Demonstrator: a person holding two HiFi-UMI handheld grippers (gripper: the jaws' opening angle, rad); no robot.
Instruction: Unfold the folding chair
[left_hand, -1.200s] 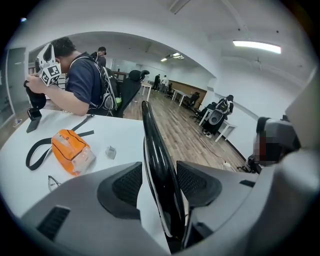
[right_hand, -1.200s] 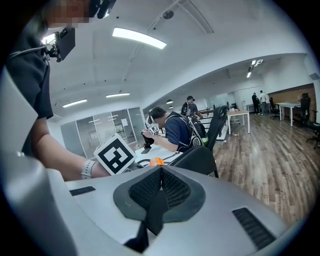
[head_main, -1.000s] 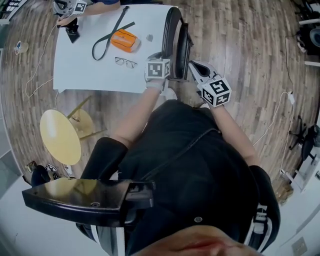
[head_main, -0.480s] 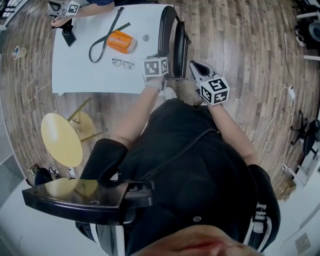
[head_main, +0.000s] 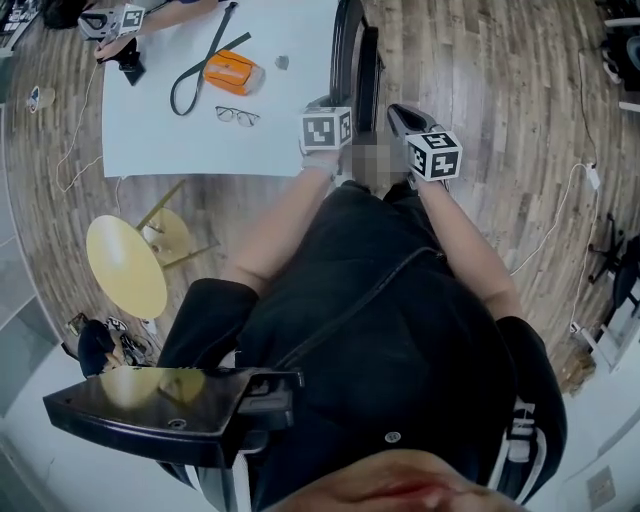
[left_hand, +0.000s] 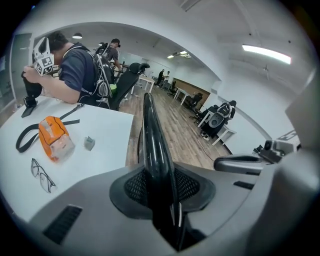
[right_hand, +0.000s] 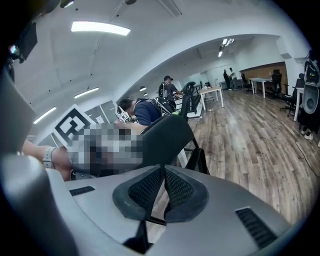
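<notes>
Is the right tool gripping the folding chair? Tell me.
No, the right tool is shut empty; the folding chair stands beyond it.

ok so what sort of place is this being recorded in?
Most likely an open-plan office: plank floor, desks with office chairs running down the room, and strip lights on the ceiling.

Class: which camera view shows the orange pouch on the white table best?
The left gripper view: the orange pouch is large, near and unobstructed there. The head view shows it small, from above, at the picture's top; the right gripper view does not show it.
</notes>
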